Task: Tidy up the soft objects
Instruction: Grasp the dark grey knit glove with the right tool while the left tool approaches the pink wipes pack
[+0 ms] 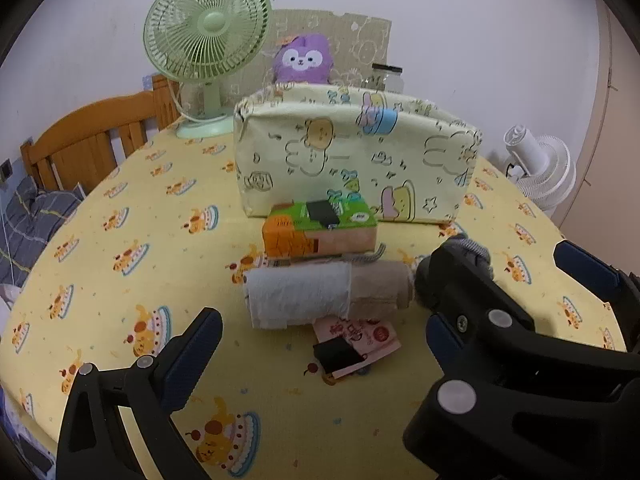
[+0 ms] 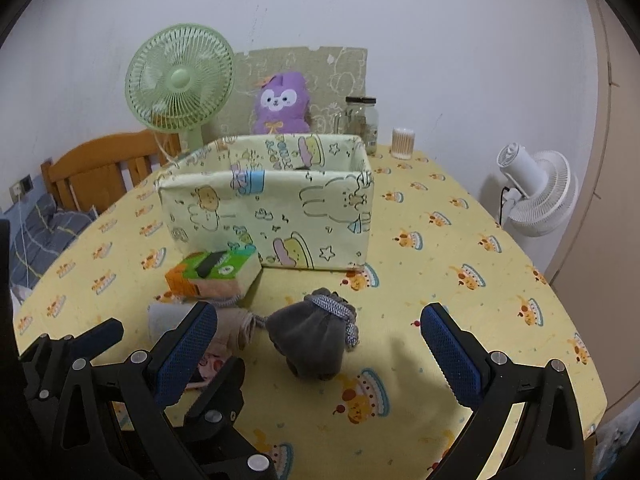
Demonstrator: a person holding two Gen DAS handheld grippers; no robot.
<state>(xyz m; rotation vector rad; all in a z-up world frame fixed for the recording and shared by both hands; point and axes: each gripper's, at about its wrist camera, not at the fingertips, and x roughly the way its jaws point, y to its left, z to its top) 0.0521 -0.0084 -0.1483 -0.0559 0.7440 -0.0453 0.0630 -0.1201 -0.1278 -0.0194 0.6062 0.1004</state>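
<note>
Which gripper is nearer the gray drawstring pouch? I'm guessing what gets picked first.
Right. The right gripper is open with the gray drawstring pouch between its fingers. The left gripper, also open, faces the white roll, left of the pouch.

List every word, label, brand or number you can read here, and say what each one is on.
None can be read for certain.
Tissue pack: small print on its green top, too blurred.
Pink packet: red characters and a round red mark, too blurred.
Storage box: pastel lettering among the cartoon animals, distorted and unreadable.
Glass jar: no legible label.
</note>
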